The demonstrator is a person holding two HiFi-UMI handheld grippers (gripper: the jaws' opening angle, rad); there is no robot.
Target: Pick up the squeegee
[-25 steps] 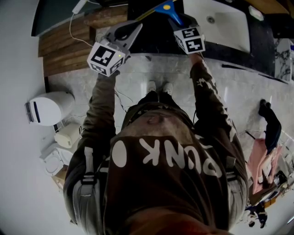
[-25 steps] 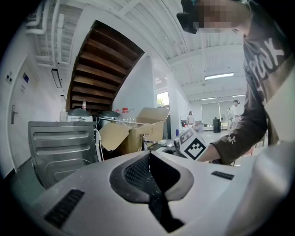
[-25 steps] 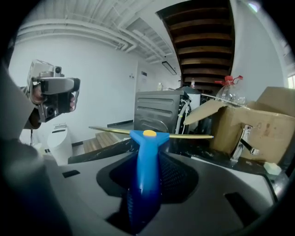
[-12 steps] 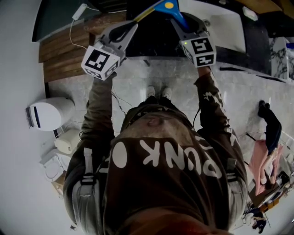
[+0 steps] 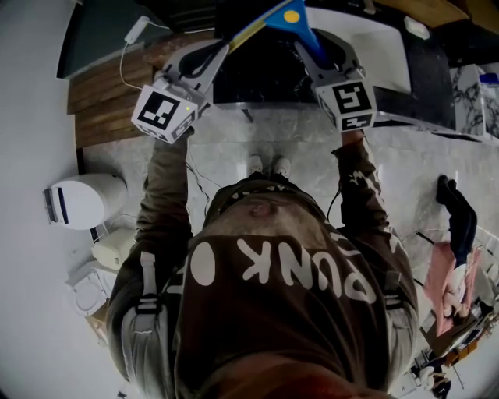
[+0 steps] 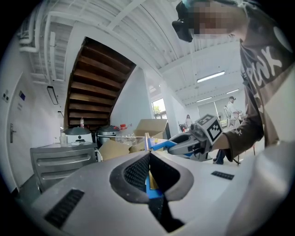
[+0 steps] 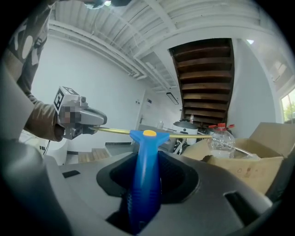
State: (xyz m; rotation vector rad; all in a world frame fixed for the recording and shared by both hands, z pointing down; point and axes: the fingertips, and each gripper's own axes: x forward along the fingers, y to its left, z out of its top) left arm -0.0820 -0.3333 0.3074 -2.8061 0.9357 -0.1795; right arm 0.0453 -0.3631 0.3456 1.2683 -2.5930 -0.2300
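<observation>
Both grippers sit higher in the head view than a second ago, and the squeegee (image 5: 287, 15) has come up with them, now over the dark counter (image 5: 265, 78) beside the white sink (image 5: 382, 43). The right gripper (image 7: 146, 161) is clamped partway closed on the squeegee's blue handle, which stands between its jaws. The left gripper (image 6: 148, 168) is pinched almost together on the thin end of the blade. The tool spans the two grips in the air, so the pick-up looks essentially done; the remaining care is probably keeping both holds steady
</observation>
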